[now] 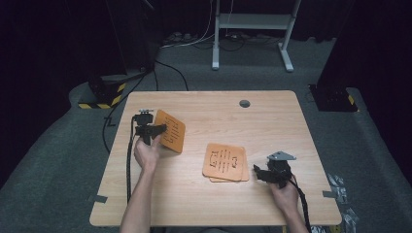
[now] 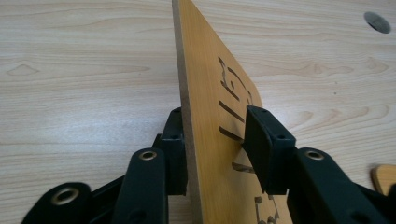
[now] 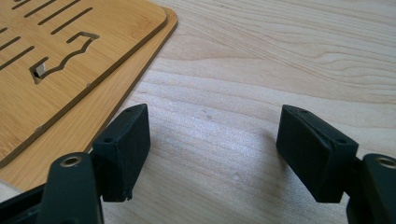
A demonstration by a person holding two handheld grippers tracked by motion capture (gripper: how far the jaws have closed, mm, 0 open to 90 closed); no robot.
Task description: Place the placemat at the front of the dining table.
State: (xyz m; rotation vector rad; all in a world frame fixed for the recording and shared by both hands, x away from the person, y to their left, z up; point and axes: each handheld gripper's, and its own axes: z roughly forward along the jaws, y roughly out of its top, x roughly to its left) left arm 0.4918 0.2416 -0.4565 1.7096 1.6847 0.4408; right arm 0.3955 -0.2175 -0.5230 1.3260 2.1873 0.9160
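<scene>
Thin, stiff, light board [image 2: 210,121], likely slick-faced, standing on edge between loosened left gripper [image 2: 217,149] jaws; best pinched near an edge, right gripper [image 3: 219,154] gaping empty beside the stack [image 1: 226,163].

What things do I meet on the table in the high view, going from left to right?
Left gripper → tilted wooden board between its jaws → stack of flat wooden boards → right gripper.

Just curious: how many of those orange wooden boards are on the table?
3: one board upright between the left gripper jaws, two stacked boards mid-table. More could hide underneath.
</scene>
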